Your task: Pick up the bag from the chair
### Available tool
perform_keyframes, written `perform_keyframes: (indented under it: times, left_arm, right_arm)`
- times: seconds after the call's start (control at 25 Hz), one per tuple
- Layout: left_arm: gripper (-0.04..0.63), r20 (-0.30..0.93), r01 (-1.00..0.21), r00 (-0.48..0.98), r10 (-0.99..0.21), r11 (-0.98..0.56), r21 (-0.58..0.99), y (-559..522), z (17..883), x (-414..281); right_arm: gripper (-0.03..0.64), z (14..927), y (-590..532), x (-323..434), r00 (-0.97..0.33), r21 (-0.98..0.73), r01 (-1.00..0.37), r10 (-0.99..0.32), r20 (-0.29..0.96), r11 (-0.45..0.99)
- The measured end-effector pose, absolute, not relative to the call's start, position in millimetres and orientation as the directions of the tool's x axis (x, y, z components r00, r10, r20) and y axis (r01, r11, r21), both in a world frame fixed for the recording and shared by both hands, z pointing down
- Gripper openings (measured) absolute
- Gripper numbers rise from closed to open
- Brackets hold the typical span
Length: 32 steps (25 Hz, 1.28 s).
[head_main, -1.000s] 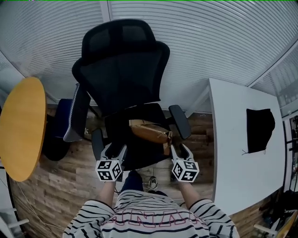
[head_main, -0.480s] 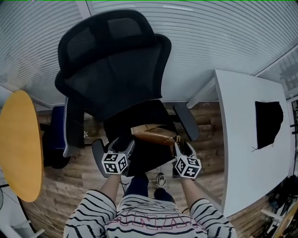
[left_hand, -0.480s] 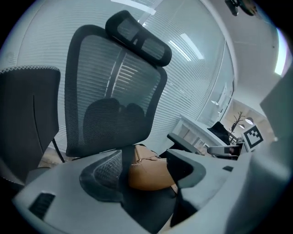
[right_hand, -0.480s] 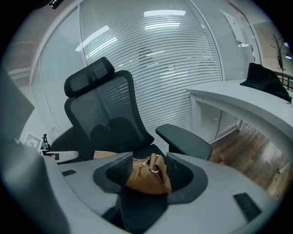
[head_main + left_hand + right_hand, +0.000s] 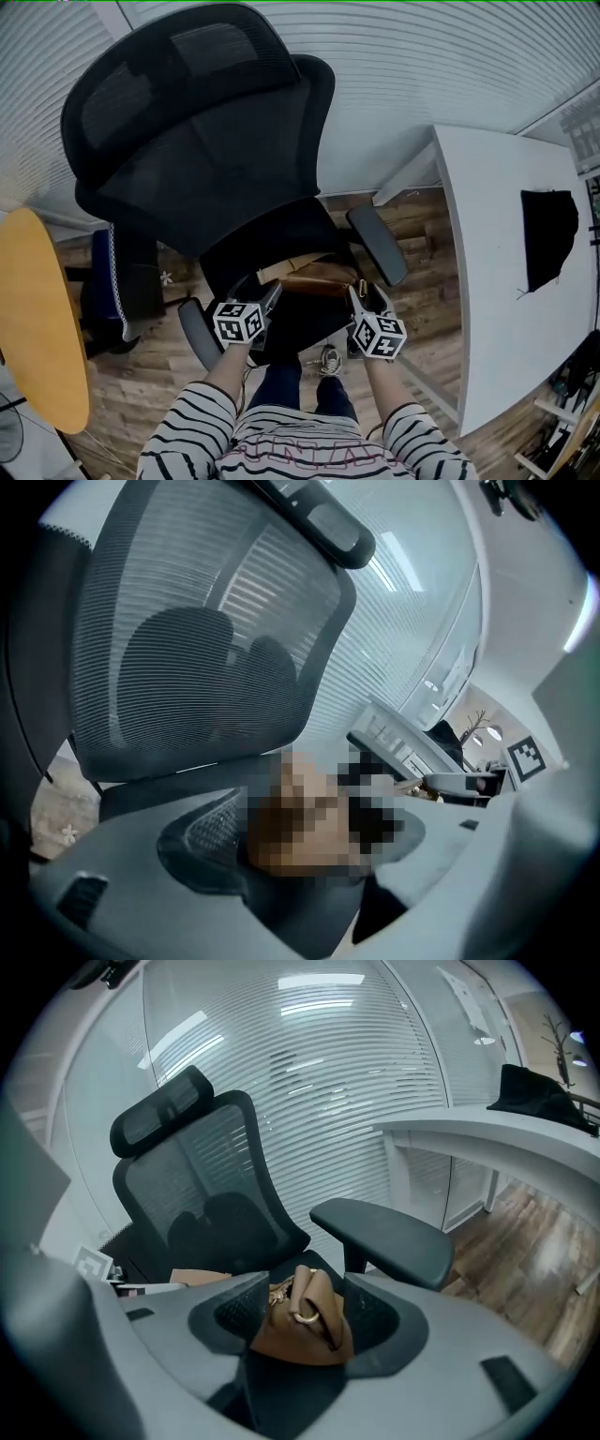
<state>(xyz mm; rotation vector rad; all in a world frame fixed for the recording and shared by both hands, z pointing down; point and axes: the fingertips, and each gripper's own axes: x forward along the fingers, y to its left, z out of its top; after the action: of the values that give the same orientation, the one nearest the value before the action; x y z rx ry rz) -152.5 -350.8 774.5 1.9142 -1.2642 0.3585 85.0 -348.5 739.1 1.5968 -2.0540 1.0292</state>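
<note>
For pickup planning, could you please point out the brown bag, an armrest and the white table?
brown bag (image 5: 292, 1340), right gripper view, its body.
armrest (image 5: 384, 1232), right gripper view, top pad.
white table (image 5: 497, 281), head view, bare top.

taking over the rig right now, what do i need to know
Left gripper: open, jaws have just been opening, nothing gripped.
Right gripper: open, jaws have just been opening; the bag shows between them, not pinched.
Bag lies on the chair seat, between the two grippers.
Done: both grippers are at the bag's ends.
Left to do: close on the bag and lift it off the seat.
</note>
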Motion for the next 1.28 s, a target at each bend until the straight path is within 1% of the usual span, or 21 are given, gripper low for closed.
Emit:
perform_keyframes:
  times: [0.32,0.44,0.6,0.72,0.8,0.96,1.28]
  left_arm:
    - [0.313,0.561,-0.8,0.545,-0.623,-0.188,0.569,-368,792,-138]
    - [0.311,0.543,-0.784,0.565,-0.621,-0.2,0.588,-372,793,-136]
    - [0.285,0.56,-0.799,0.556,-0.615,-0.208,0.565,-372,793,-135]
    - [0.257,0.576,-0.818,0.536,-0.617,-0.209,0.536,-371,791,-129]
    - [0.238,0.585,-0.824,0.535,-0.61,-0.221,0.522,-369,788,-125]
    - [0.221,0.59,-0.83,0.539,-0.601,-0.257,0.495,-364,775,-117]
    - [0.215,0.551,-0.849,0.5,-0.668,-0.255,0.462,-345,723,-117]
  right_arm:
    - [0.239,760,-355,77,-0.345,-0.379,-0.919,-0.679,0.648,0.105]
    - [0.238,761,-358,78,-0.345,-0.374,-0.921,-0.672,0.655,0.108]
    - [0.189,765,-358,77,-0.35,-0.345,-0.928,-0.639,0.686,0.137]
    - [0.166,767,-357,81,-0.331,-0.332,-0.935,-0.627,0.705,0.121]
    - [0.16,766,-356,86,-0.319,-0.325,-0.939,-0.628,0.71,0.109]
    - [0.15,758,-351,94,-0.314,-0.327,-0.94,-0.63,0.711,0.099]
    - [0.144,710,-342,96,-0.362,-0.344,-0.925,-0.659,0.66,0.163]
